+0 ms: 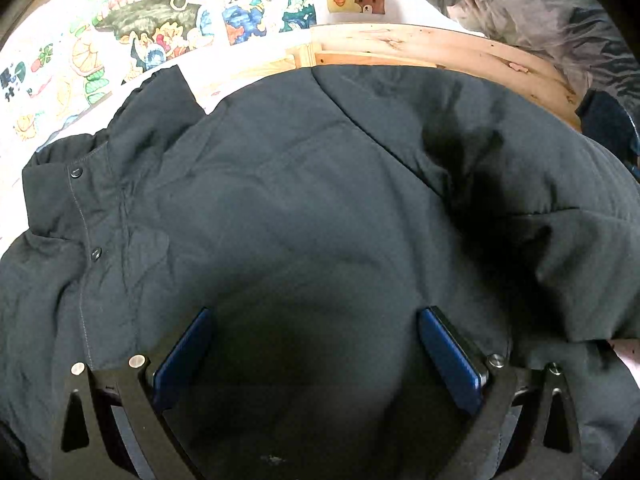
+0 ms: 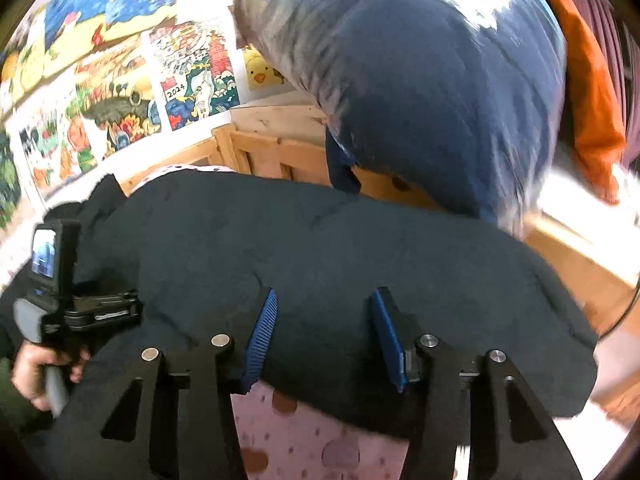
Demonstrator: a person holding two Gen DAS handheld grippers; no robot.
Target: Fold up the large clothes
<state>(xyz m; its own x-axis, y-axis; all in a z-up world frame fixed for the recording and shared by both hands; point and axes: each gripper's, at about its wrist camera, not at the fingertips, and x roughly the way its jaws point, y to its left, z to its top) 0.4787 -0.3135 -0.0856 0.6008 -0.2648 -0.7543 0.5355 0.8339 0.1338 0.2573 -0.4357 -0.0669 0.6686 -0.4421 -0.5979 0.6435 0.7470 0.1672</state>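
A large dark padded jacket point(image 1: 304, 184) lies spread on the bed, its snap-button placket point(image 1: 86, 216) and collar at the left. My left gripper point(image 1: 316, 316) is open just above the jacket's body, its blue pads wide apart with nothing between them. In the right wrist view the same jacket point(image 2: 320, 248) fills the middle. My right gripper point(image 2: 324, 300) is open over the jacket's near edge, empty. The left gripper's body point(image 2: 80, 308) shows at the left in that view, held in a hand.
A pink dotted sheet point(image 2: 304, 436) lies under the jacket's near edge. A wooden bed frame point(image 1: 440, 48) runs behind. Colourful posters point(image 1: 168, 28) cover the wall. A blurred blue bundle of cloth point(image 2: 420, 80) and an orange fabric point(image 2: 592, 92) hang at the upper right.
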